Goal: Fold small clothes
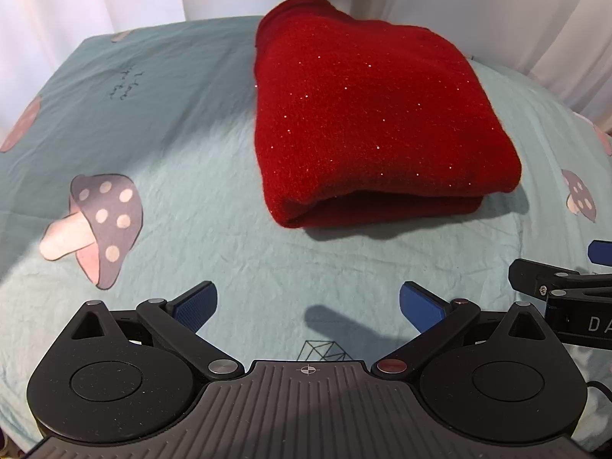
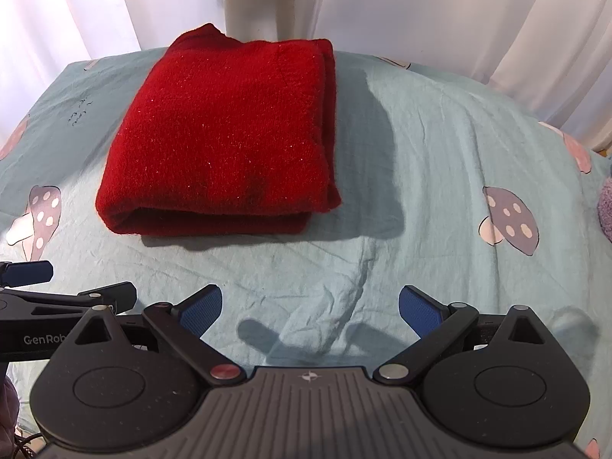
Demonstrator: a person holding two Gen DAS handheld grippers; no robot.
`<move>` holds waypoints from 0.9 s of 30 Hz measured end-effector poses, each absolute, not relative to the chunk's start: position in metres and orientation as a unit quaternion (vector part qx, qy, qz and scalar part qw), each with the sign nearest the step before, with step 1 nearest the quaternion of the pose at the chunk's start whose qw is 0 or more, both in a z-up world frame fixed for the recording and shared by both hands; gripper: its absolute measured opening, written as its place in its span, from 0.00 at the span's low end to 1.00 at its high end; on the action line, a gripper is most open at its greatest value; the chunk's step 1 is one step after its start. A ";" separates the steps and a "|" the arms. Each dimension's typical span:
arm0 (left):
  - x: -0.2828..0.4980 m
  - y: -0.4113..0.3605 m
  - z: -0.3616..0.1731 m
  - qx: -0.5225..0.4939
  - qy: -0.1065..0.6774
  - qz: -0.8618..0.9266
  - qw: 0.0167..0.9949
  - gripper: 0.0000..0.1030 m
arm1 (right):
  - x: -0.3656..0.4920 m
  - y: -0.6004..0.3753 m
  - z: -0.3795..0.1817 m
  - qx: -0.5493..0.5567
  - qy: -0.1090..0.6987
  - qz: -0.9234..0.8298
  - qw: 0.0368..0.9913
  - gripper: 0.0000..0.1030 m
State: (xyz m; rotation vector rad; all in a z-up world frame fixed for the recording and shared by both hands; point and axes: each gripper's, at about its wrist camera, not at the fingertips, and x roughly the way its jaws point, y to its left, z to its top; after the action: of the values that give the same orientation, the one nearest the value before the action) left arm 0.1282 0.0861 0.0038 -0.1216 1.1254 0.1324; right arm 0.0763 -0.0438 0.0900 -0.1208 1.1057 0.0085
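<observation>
Red knit garment (image 1: 367, 114), flecked with glitter, lying folded into a thick rectangular bundle toward the far middle of the bed, on a pale teal sheet (image 1: 214, 122) printed with mushrooms (image 1: 97, 225); rounded fold edge facing near, layered edges stacked along the right side in the right wrist view, a small bump of fabric poking out at the far corner. Looks essentially folded already, so likely a matter of tidying or one last fold. To finish well: approach low from the near edge, pinch all layers together rather than the top one alone, lift both corners evenly so the bundle does not fan open, then press flat and tuck in that far bump. Left gripper (image 1: 308, 304) hovering near, jaws spread wide and holding nothing, well short of the garment. Right gripper (image 2: 310, 306) likewise, jaws wide apart and empty, just beside the left one. White curtains (image 2: 420, 7) hanging behind the bed; a purple fuzzy item (image 2: 605, 206) at the far right edge, only partly visible.
</observation>
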 end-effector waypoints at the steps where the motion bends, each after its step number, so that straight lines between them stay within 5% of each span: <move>1: 0.128 0.086 0.004 -0.057 0.533 0.063 0.842 1.00 | 0.077 -0.044 0.090 -0.057 0.524 0.005 0.850 0.96; 27: 0.130 0.089 0.005 -0.062 0.531 0.068 0.843 1.00 | 0.076 -0.048 0.089 -0.049 0.524 0.002 0.850 0.96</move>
State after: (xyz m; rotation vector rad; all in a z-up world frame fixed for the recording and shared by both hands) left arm 0.1297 0.0892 0.0045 -0.1305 1.1210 0.1438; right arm 0.0765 -0.0482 0.0888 -0.1034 1.1036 0.0044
